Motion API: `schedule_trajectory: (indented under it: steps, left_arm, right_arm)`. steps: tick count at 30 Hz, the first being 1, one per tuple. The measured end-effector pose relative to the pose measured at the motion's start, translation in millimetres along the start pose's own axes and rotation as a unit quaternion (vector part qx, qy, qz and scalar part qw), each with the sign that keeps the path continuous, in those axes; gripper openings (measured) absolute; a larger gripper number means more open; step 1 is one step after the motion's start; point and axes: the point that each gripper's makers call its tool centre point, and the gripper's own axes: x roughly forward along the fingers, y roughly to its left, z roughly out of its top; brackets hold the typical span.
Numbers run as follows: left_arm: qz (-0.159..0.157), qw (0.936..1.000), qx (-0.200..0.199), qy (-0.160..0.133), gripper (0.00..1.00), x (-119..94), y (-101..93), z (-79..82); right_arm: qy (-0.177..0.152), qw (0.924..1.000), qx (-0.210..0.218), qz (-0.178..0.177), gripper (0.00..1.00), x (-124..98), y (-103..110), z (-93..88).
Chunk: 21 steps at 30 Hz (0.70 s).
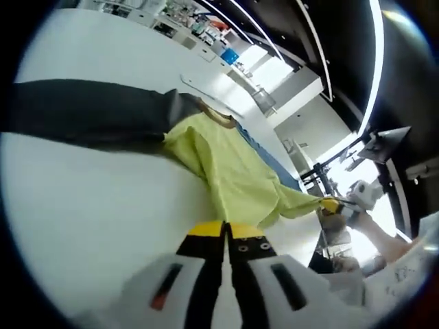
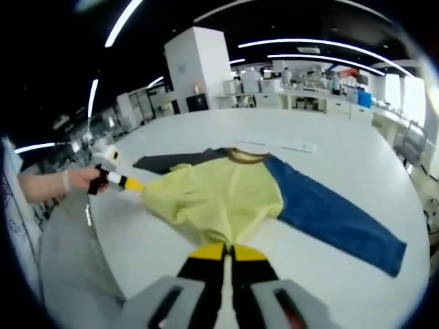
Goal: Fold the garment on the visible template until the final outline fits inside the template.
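On the white surface [image 2: 343, 147] lies the garment [image 2: 226, 195], a long-sleeved top with a yellow-green body, a brown collar [image 2: 247, 156], one dark grey sleeve [image 2: 171, 162] and one blue sleeve [image 2: 336, 216]; it sits toward the middle of the surface, with its hem drawn off toward the near edge. No containers are visible on the surface, and no template outline can be made out under the cloth. In the left gripper view, the dark grey sleeve [image 1: 89, 113] stretches flat toward the left edge of the surface, the yellow body [image 1: 233, 171] runs on from it, and a strip of the blue sleeve [image 1: 264, 154] peeks out along the far side. The left tool [image 1: 225, 236] has its yellow-tipped jaws pressed together on the hem of the yellow body, pinching the fabric. At the right of that view the right tool [image 1: 330, 204] clamps a corner of the hem, with a person's hand [image 1: 357, 223] behind it. In the right gripper view, the left tool [image 2: 127, 182] appears at the left, held by a hand [image 2: 86, 179] and gripping the stretched hem corner. The right tool [image 2: 228, 252] shows its jaws closed on the yellow hem, and the blue sleeve spreads out flat toward the right edge of the surface. Lab benches [image 2: 309, 99] stand in the background beyond the far edge.
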Motion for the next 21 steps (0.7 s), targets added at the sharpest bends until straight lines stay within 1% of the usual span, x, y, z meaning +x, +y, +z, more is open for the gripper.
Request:
schedule_trajectory:
  steps: [4,7,11,13,16,19,21]
  left_arm:
    - [0.006,1.0,-0.006,0.005,0.0,-14.3,3.2,-12.0]
    - [0.014,0.9998,-0.012,0.012,0.0,-25.4,5.7,-23.2]
    - [0.017,0.9994,-0.023,0.019,0.0,-38.8,6.8,-33.9]
    - [0.019,0.9992,-0.026,0.022,0.0,-43.4,7.0,-38.6]
    - [0.024,0.9988,-0.022,0.036,0.0,-49.1,8.4,-48.7]
    - [0.026,0.9985,-0.027,0.041,0.0,-55.0,7.0,-58.3]
    - [0.026,0.998,-0.029,0.049,0.0,-58.4,7.5,-66.1]
  right_arm:
    - [0.015,0.9998,-0.011,0.009,0.0,-7.1,9.3,-14.0]
    - [0.02,0.9997,-0.009,0.011,0.0,-11.2,10.3,-22.5]
    - [0.032,0.9993,-0.006,0.019,0.0,-16.7,18.1,-36.9]
    - [0.04,0.9989,-0.004,0.023,0.0,-18.2,23.8,-46.4]
    - [0.055,0.9981,-0.01,0.024,0.0,-18.9,27.7,-61.0]
    - [0.076,0.9965,-0.025,0.024,0.0,-20.4,32.7,-78.9]
    - [0.094,0.9939,-0.054,0.02,0.0,-22.6,33.6,-88.8]
